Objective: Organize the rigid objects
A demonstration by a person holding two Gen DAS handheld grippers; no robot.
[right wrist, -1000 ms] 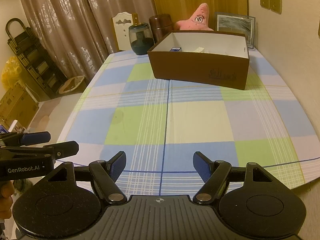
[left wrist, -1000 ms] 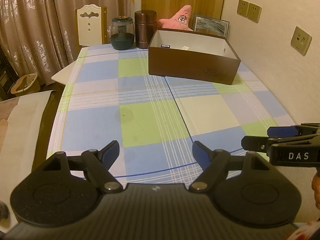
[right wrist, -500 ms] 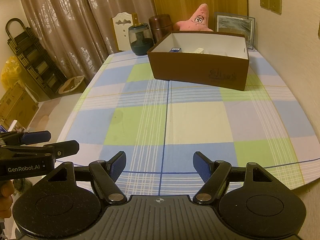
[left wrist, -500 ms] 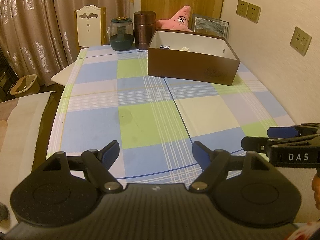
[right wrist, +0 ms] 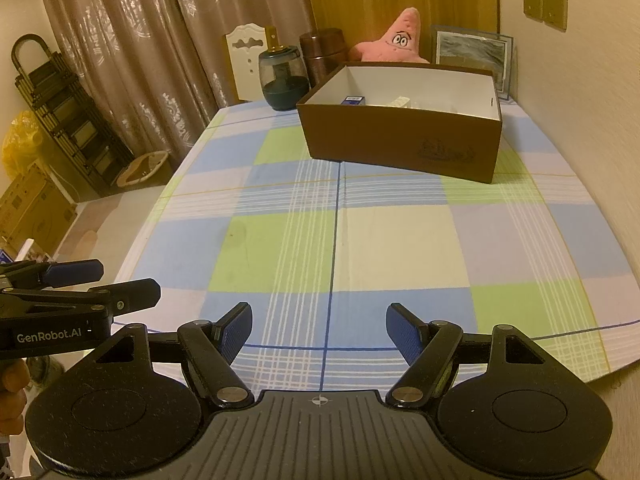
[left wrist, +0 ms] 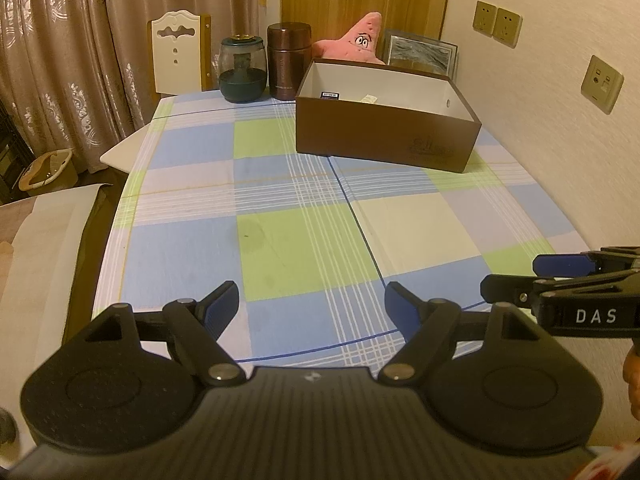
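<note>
At the near edge of the table (left wrist: 192,240) we hold two grippers side by side, both angled down over the checked blue, green and white cloth (right wrist: 280,248).

Left gripper (left wrist: 312,304): jaws spread apart, blue pads facing each other, nothing between them. It also shows at the left margin of the right wrist view (right wrist: 92,284), where a hand (right wrist: 12,376) grips its handle.

Right gripper (right wrist: 320,332): jaws likewise spread, nothing between them. From the left wrist view we see it side-on at the right margin (left wrist: 532,276).

Brown box (left wrist: 384,140): open-topped, white inside, standing on the far right part of the table, well apart from both grippers. Inside it, against the far left wall, we count a small blue packet (right wrist: 353,99) and, just beside it, a small pale packet (right wrist: 400,102); the rest of the floor of the box is hidden by its front wall.

Behind the box, along the far edge:
- dark green glass jar (left wrist: 241,70)
- brown metal canister (left wrist: 289,62), just beside the jar
- pink starfish plush (right wrist: 394,42)
- framed picture (right wrist: 472,54), leaning at the wall

Beyond the table: a white chair back (left wrist: 176,50), beige curtains (left wrist: 60,52), wall sockets (left wrist: 496,24) on the right wall, a black folding ladder (right wrist: 52,100) on the left.
</note>
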